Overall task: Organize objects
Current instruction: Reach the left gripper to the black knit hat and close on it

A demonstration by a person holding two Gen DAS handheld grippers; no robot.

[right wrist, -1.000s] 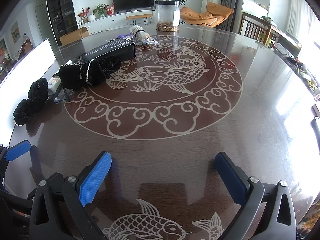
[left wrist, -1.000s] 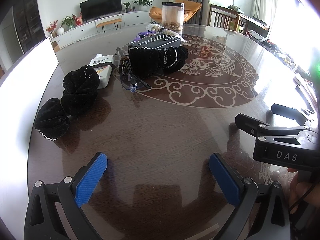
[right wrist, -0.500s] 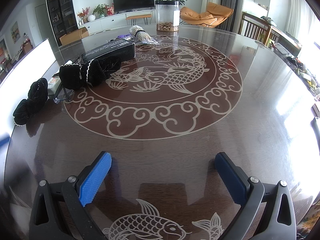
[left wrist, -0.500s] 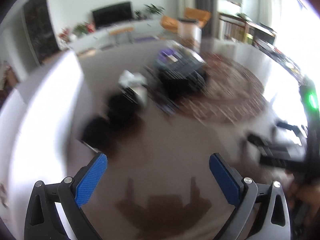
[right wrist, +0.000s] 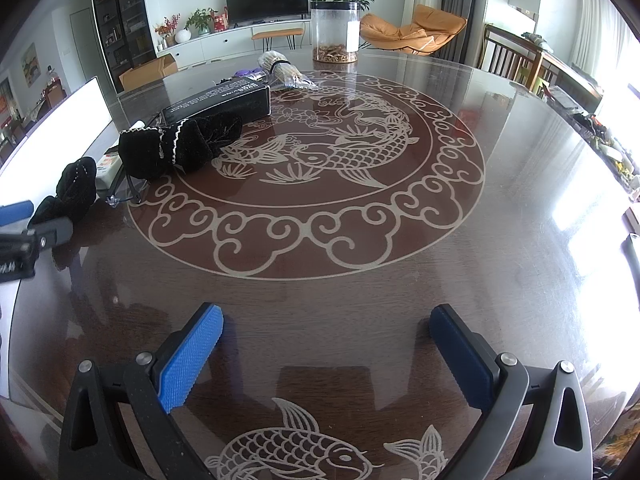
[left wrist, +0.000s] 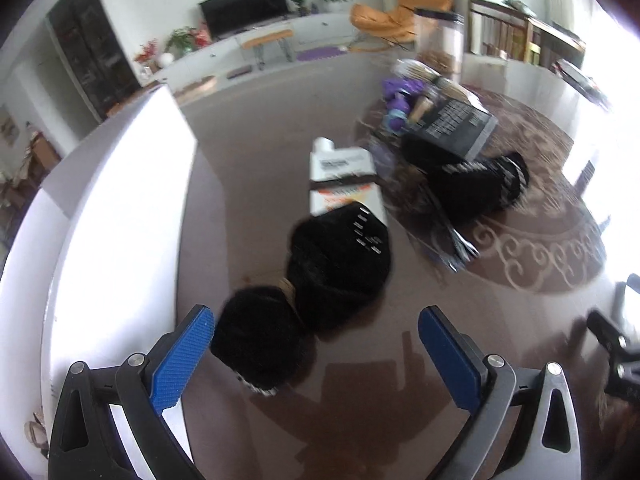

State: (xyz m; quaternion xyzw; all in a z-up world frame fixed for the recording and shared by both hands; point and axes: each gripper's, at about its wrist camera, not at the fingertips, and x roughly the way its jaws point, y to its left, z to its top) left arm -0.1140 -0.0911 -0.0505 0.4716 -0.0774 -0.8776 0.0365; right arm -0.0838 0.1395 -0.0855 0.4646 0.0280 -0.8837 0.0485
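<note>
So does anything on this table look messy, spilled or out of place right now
Nothing is spilled or broken. The oddity is a loose cluster at the table's left side: a black velvet bow partly lying on a white bottle, and a second black bow leaning against the black box.

L wrist cam: low over table (left wrist: 360, 420), close on black velvet pouch (left wrist: 312, 292), facing TV wall. R wrist cam: low at table edge, facing across fish inlay (right wrist: 320, 152), wider. Shared: pouch (right wrist: 68, 196), black box (right wrist: 220, 100), jar (right wrist: 335, 32).
</note>
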